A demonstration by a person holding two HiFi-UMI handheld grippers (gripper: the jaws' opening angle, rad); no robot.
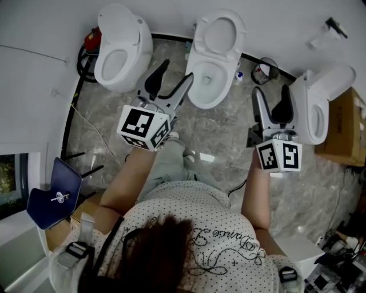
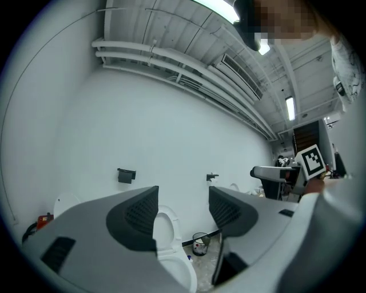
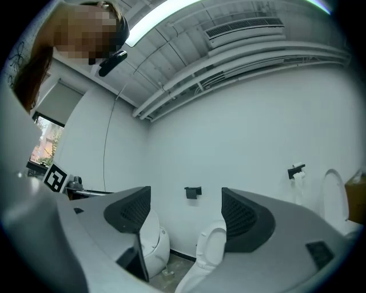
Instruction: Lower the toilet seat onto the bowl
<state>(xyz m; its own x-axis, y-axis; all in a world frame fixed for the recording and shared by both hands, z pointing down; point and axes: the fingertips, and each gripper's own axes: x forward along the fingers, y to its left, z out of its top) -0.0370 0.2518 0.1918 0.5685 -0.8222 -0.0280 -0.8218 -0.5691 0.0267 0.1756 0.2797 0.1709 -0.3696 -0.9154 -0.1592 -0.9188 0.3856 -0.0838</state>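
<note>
Left gripper (image 1: 178,68), jaws apart and empty, facing middle toilet (image 1: 207,83) with toilet seat (image 1: 220,33) raised upright against the wall; bare floor (image 1: 217,130) between. Small bin (image 1: 266,70) of litter just right of it, then right gripper (image 1: 270,90), jaws spread on nothing, beside right toilet (image 1: 321,106).

cardboard box (image 1: 346,130): cut by right edge | right toilet (image 1: 329,83): rim partly behind right tongs (image 1: 270,91)

We see bright, even light from the ceiling lamp (image 3: 171,16), which glares white. Shadows on the floor (image 1: 223,129) are soft. Both gripper views bend strongly and go dark at the corners.
</note>
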